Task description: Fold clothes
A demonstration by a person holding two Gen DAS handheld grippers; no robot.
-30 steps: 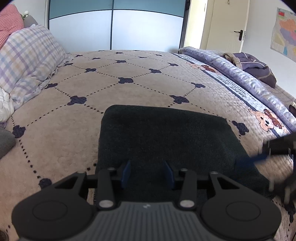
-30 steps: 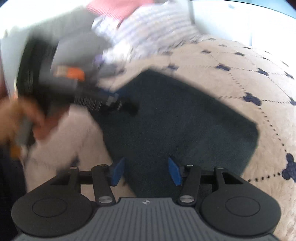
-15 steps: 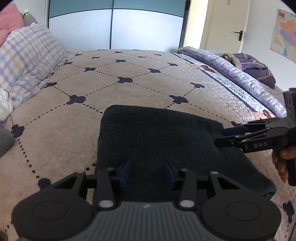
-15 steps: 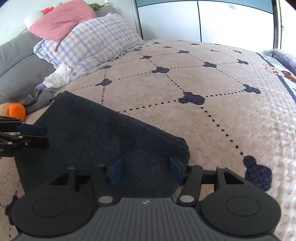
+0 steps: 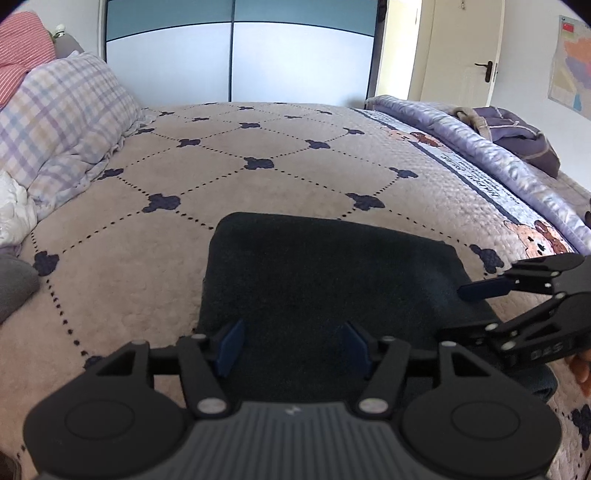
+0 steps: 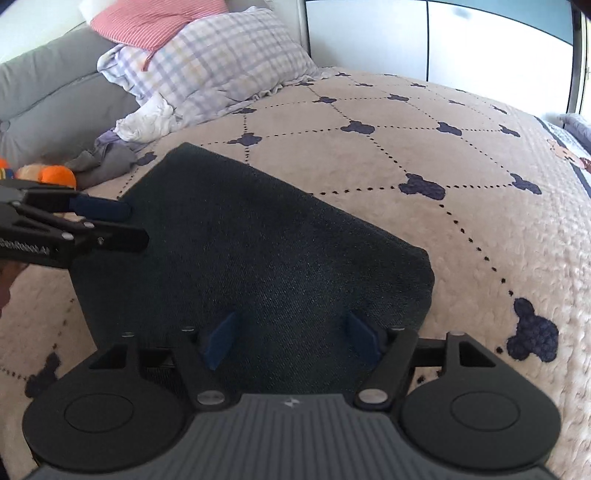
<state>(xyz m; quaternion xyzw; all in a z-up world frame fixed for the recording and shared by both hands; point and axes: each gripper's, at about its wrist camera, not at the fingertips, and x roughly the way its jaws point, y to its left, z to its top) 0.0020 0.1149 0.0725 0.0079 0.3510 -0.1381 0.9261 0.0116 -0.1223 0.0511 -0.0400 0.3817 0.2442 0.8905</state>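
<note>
A dark blue folded garment (image 5: 325, 280) lies flat on the beige quilted bedspread (image 5: 258, 184), a neat rectangle. My left gripper (image 5: 293, 347) hovers open over its near edge, nothing between the blue pads. My right gripper (image 6: 291, 339) is open too, above the garment (image 6: 258, 251) near its right corner. The left wrist view catches the right gripper (image 5: 461, 310) from the side at the garment's right edge, jaws apart. In the right wrist view the left gripper (image 6: 129, 221) reaches in from the left, also apart.
A plaid pillow (image 5: 55, 133) and a red striped pillow (image 6: 155, 18) lie at the head of the bed. Crumpled grey clothing (image 6: 103, 162) and an orange toy (image 6: 57, 175) sit by the grey headboard. A lilac quilt (image 5: 491, 162) with a purple garment (image 5: 521, 136) runs along the far side.
The right gripper swung in from the right and now sits slightly lower by the garment's right edge. The left gripper has barely moved. Both stayed open.
</note>
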